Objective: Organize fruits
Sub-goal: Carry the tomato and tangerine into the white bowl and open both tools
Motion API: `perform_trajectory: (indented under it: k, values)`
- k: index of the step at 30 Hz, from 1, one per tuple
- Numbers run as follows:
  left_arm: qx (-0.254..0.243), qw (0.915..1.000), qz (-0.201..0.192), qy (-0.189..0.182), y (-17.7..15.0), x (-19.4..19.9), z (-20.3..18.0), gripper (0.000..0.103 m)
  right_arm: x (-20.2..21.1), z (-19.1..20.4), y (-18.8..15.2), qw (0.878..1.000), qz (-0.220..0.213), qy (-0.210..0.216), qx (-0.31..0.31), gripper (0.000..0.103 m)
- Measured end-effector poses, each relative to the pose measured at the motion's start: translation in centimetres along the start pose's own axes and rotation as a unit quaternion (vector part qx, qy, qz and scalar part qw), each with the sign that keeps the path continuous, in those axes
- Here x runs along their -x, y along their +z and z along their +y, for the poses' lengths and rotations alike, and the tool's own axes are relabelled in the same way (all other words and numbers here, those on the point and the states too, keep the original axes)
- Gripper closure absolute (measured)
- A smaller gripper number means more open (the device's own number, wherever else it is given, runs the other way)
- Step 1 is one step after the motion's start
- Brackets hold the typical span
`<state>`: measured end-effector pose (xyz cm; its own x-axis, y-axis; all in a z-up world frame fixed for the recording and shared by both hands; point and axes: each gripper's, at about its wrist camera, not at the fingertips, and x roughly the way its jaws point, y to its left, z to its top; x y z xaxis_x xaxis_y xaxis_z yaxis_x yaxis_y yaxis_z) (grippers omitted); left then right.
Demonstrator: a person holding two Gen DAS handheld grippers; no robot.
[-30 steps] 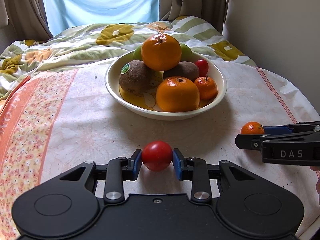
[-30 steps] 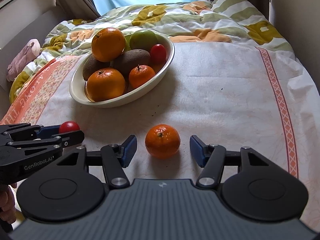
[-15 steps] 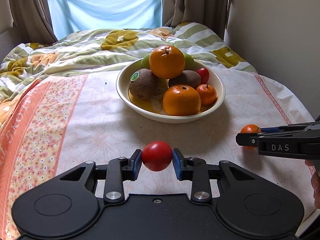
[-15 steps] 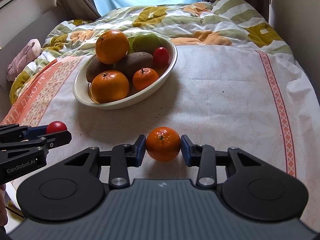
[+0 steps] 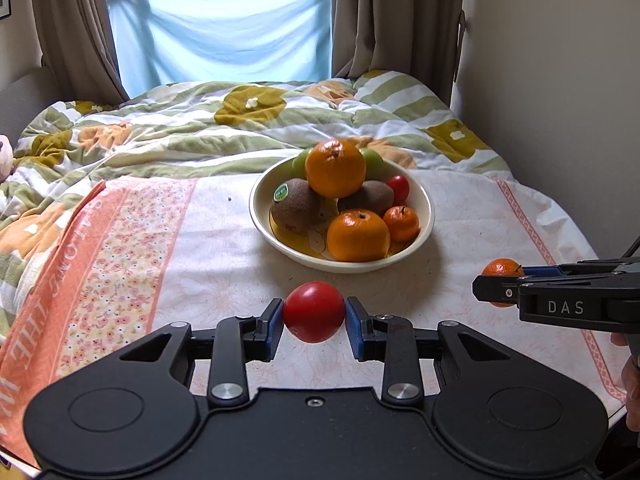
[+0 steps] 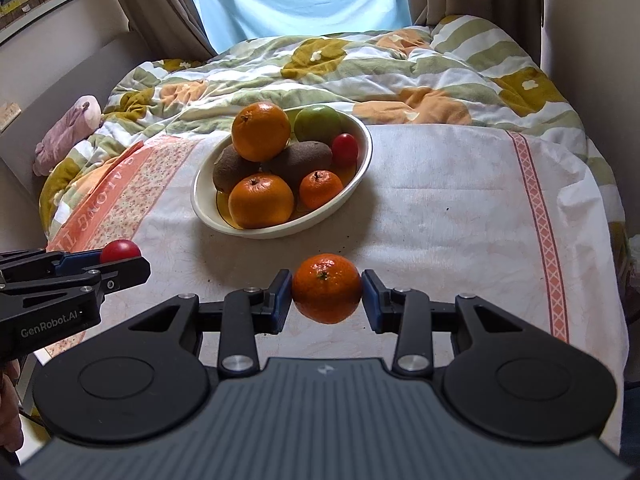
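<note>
The tomato [image 5: 314, 312] sits pinched in the left gripper [image 5: 314, 318], jaws closed on its sides, raised off the cloth; the mandarin [image 6: 326, 288] is gripped likewise by the right gripper [image 6: 326, 298]; the bowl [image 5: 426, 216] lies straight ahead of both, mid-frame, already heaped with fruit, its free room seemingly at the near rim and right side; both fruits are round, so no axis matters; neither arm looks clearly nearer; the tabletop [image 6: 440, 216] wears a pale cloth; beyond, upper frame, a bed [image 5: 200, 128] and curtained window [image 5: 224, 24].
</note>
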<state>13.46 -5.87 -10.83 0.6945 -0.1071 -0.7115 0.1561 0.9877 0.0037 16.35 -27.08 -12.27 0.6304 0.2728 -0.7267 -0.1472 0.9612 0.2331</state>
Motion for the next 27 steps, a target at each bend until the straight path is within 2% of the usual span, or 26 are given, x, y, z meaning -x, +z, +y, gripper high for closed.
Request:
perform_trajectory:
  k: [6, 12, 19, 27]
  values:
    - [0.003, 0.9997, -0.023, 0.010, 1.7, 2.1, -0.1, 0.067, 2.4, 0.4, 1.5, 1.000, -0.019, 0.012, 0.007, 0.051]
    - [-0.010, 0.9990, -0.044, 0.007, 4.3, 2.3, 0.3, 0.067, 3.1, 1.0, 3.9, 0.999, -0.039, 0.013, 0.016, 0.051]
    - [-0.042, 0.9980, -0.044, -0.018, 7.1, -0.2, 1.0, 0.067, 2.3, 1.9, 6.5, 0.999, -0.051, 0.001, 0.009, 0.051]
    - [-0.089, 0.9946, -0.017, -0.051, 8.8, -4.9, 2.1, 0.067, -0.9, 2.4, 8.5, 0.999, -0.042, -0.023, -0.026, 0.051]
